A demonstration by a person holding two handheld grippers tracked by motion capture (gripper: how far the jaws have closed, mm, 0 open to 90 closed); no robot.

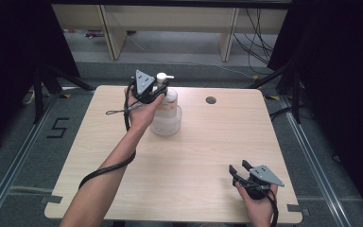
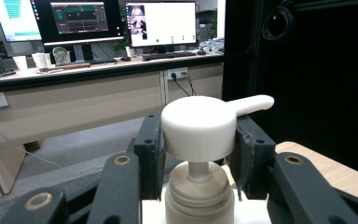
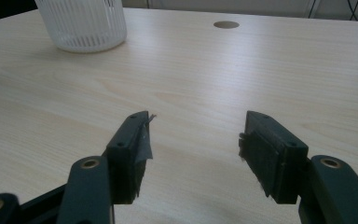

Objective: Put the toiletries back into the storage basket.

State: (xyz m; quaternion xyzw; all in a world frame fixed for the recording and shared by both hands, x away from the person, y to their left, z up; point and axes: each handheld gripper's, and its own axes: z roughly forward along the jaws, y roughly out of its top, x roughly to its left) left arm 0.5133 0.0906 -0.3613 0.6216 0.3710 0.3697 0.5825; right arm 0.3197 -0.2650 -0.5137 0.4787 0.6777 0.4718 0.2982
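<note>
A white pump bottle [image 1: 171,98] with a reddish label stands upright with its lower part inside a white ribbed basket [image 1: 166,124] at the back of the table. My left gripper [image 1: 162,89] comes at the bottle's top from the left. In the left gripper view its black pads [image 2: 150,154] sit against both sides of the round pump head [image 2: 200,127], whose spout points right. I cannot tell whether the bottle rests on the basket's bottom. At the table's front right, my right gripper [image 1: 238,166] stands open just above the wood, with nothing between its fingers [image 3: 193,140].
A light wooden table [image 1: 203,146] has a round cable hole [image 1: 211,100] at the back right. The white basket [image 3: 86,23] stands far ahead of the right gripper. Desk legs and cables lie on the floor beyond the table. Black curtains hang on both sides.
</note>
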